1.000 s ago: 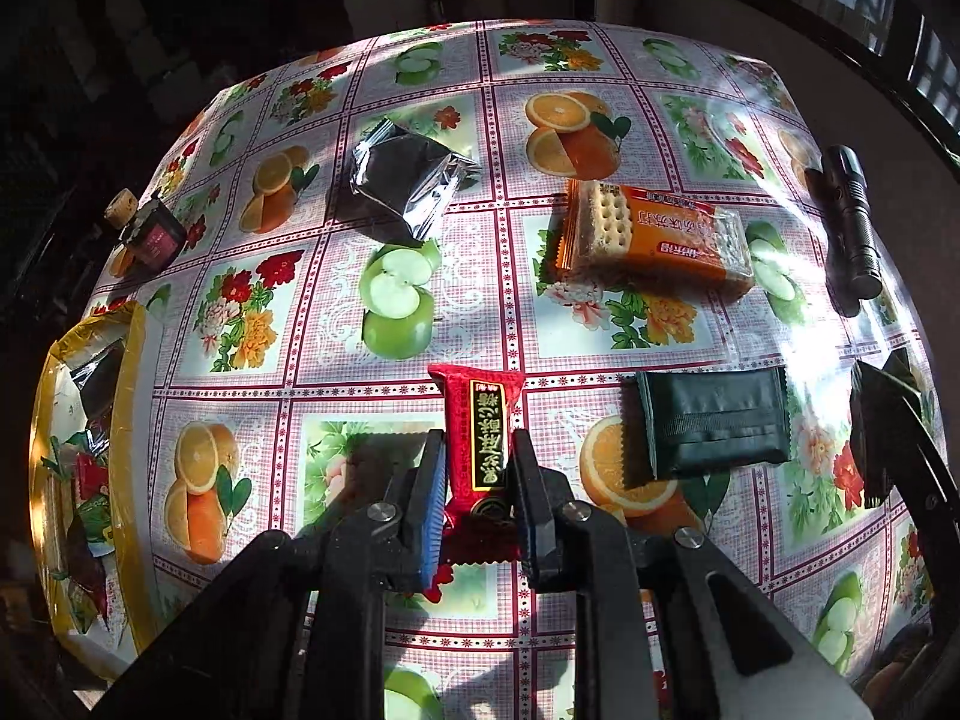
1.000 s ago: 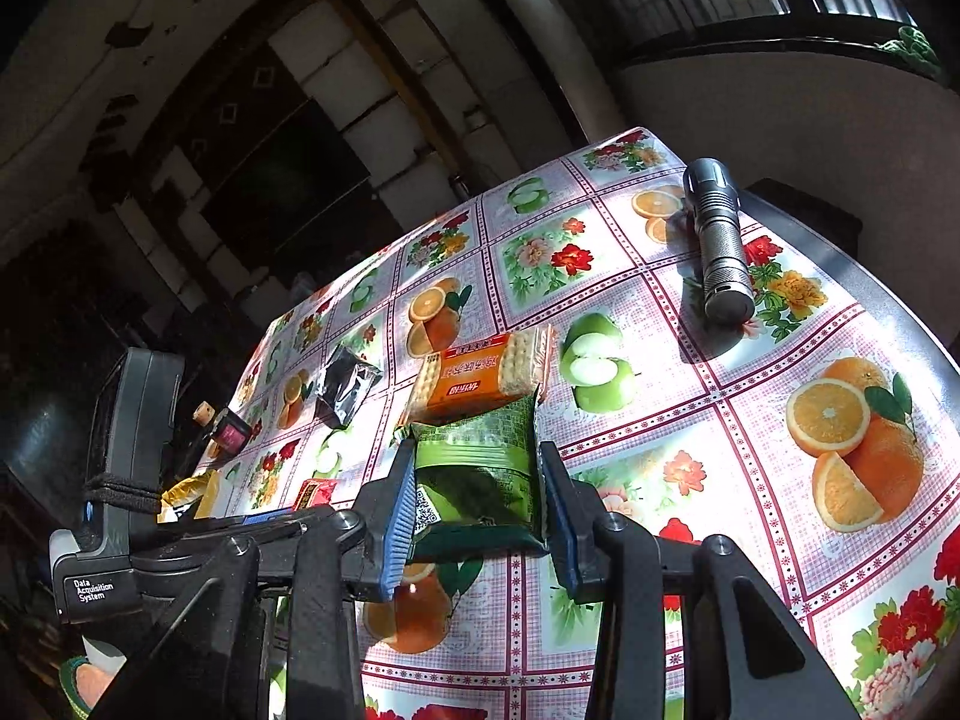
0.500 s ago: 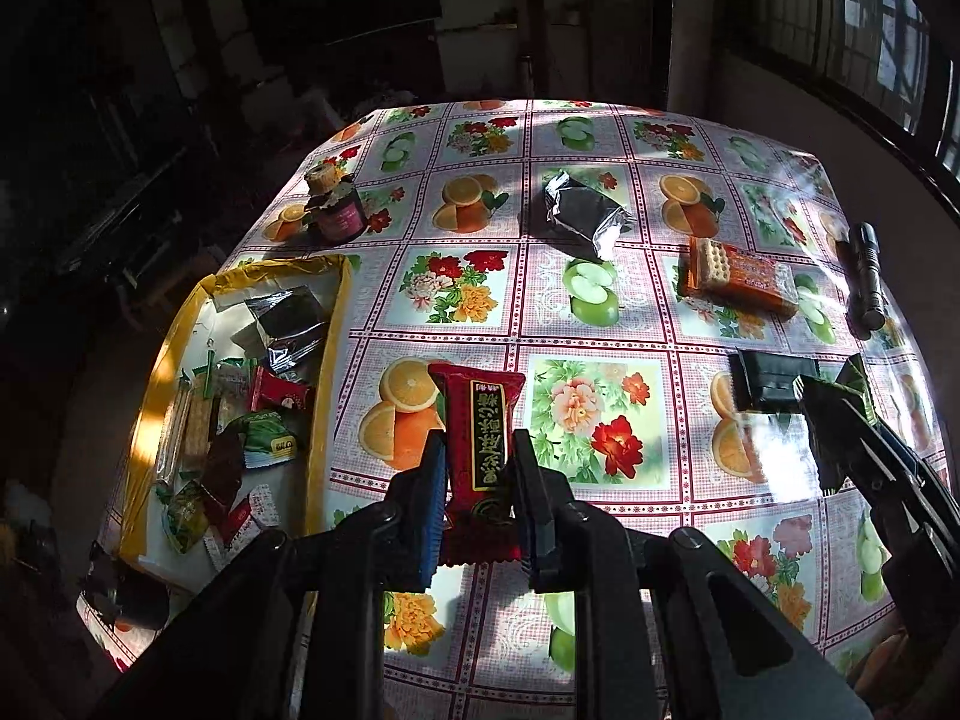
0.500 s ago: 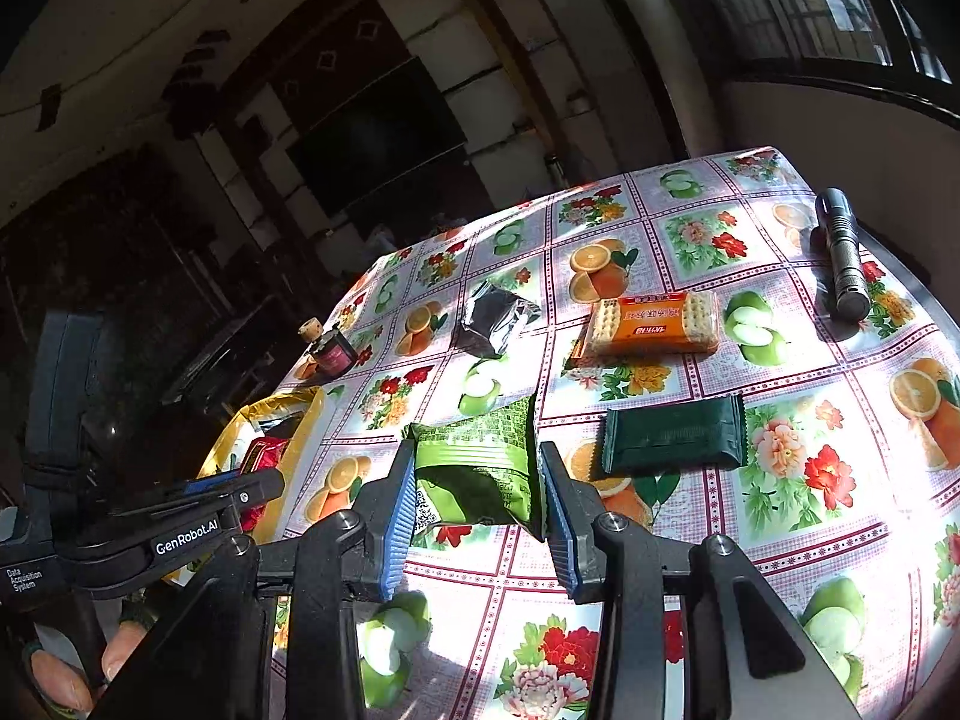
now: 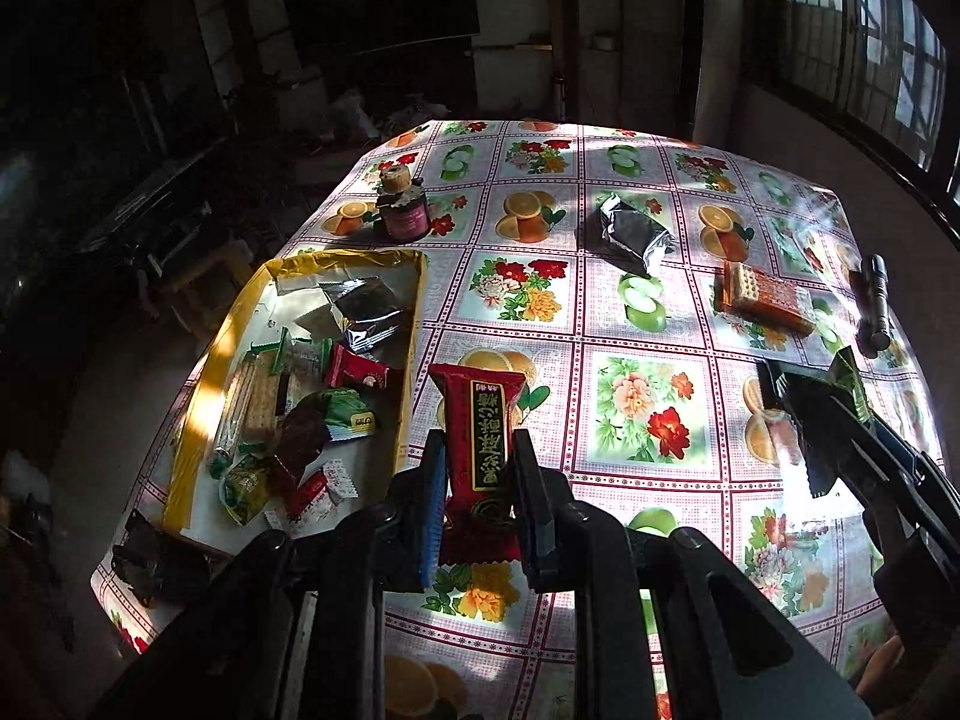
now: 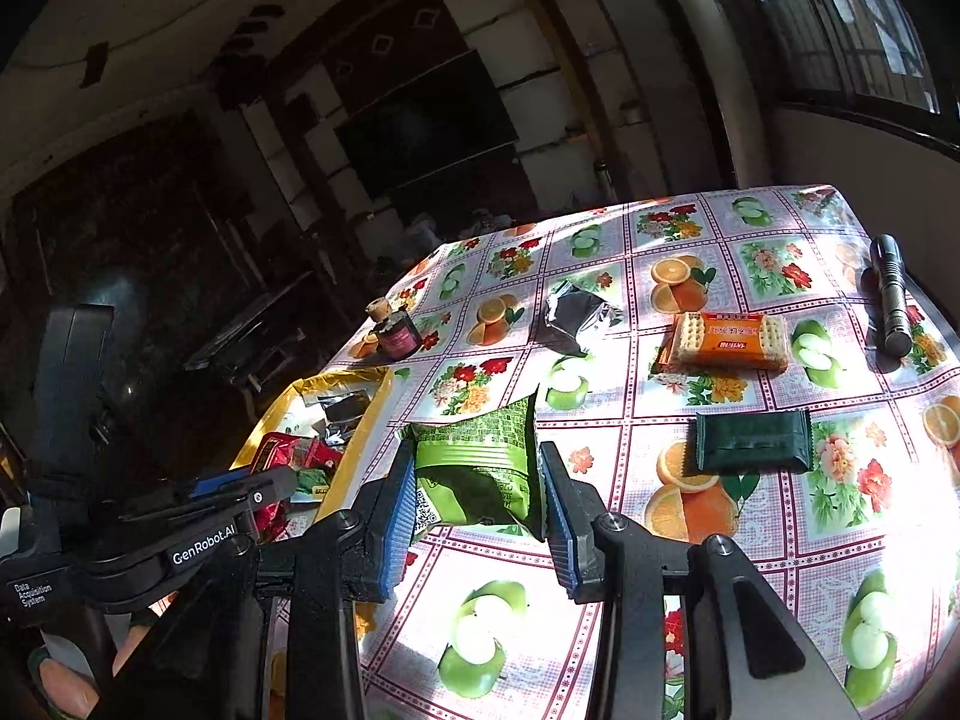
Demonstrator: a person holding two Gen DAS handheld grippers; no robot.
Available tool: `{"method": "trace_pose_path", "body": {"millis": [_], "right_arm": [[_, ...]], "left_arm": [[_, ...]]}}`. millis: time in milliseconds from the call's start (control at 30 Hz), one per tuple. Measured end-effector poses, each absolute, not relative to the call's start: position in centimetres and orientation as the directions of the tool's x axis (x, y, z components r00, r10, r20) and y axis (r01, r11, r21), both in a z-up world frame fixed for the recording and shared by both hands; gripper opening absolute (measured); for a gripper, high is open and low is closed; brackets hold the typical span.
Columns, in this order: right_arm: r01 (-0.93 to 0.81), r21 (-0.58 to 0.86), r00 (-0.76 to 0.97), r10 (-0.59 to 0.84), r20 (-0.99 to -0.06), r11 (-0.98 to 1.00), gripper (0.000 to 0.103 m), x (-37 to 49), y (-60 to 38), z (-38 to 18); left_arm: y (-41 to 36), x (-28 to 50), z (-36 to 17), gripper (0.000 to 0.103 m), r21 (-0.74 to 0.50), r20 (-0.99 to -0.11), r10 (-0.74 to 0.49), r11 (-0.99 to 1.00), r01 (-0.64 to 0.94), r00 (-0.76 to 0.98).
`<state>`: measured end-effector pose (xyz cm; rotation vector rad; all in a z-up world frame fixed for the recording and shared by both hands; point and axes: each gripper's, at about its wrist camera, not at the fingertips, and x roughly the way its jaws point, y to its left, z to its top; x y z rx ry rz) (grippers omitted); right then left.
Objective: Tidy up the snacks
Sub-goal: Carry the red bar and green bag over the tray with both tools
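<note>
— Looking at the biggest thing first, what do you see?

— A table (image 5: 654,324) with a cloth full of fruit and flower squares; sun falls across it; on its left side sits a yellow box (image 5: 408,360) with lots of snacks already inside.

— What is still lying out on the cloth?

— An orange cracker pack (image 6: 729,339) on the right, toward the far side; a dark green packet (image 6: 753,441) nearer than that; a shiny silver bag (image 5: 633,234) in the middle, far back; a black torch (image 6: 891,294) at the right edge; a little dark jar (image 5: 403,210) with a cork top on the far left, just past the box.

— And the two grabbers?

— The left gripper (image 5: 477,483) has its jaws squeezed nearly together on a red snack bar (image 5: 483,450); the bar stands up between the blue pads, up off the cloth, just right of the box's near corner.

— And the other one?

— The right gripper (image 6: 477,489) has its jaws part way open, and they are pinching a light green snack bag (image 6: 480,468); the pads press on both sides of the bag; it hangs above the cloth, right beside the box's right wall.

— Do the two grabbers touch?

— No; the left one is to the left of the right one, over the box's near end; they are apart.
</note>
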<state>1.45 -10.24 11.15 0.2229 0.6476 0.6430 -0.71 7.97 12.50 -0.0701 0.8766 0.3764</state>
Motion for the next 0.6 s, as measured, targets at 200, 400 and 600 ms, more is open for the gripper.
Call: {"method": "trace_pose_path", "body": {"millis": [200,400,600], "right_arm": [[-0.509,0.375,0.597,0.632,-0.494,0.775,0.041,0.7,-8.8,11.3],[-0.534,0.37,0.567,0.647,-0.51,0.76,0.041,0.3,-6.9,10.8],[-0.565,0.367,0.529,0.665,-0.527,0.739,0.042,0.1,-4.7,10.3]], "left_arm": [[9.0,-2.0,12.7,0.019,0.084,-0.756,0.299,0.927,-0.366,0.583],[10.7,-2.9,12.1,0.019,0.077,-0.766,0.306,0.917,-0.392,0.565],[13.5,-3.5,11.2,0.019,0.072,-0.781,0.323,0.897,-0.436,0.535]]}}
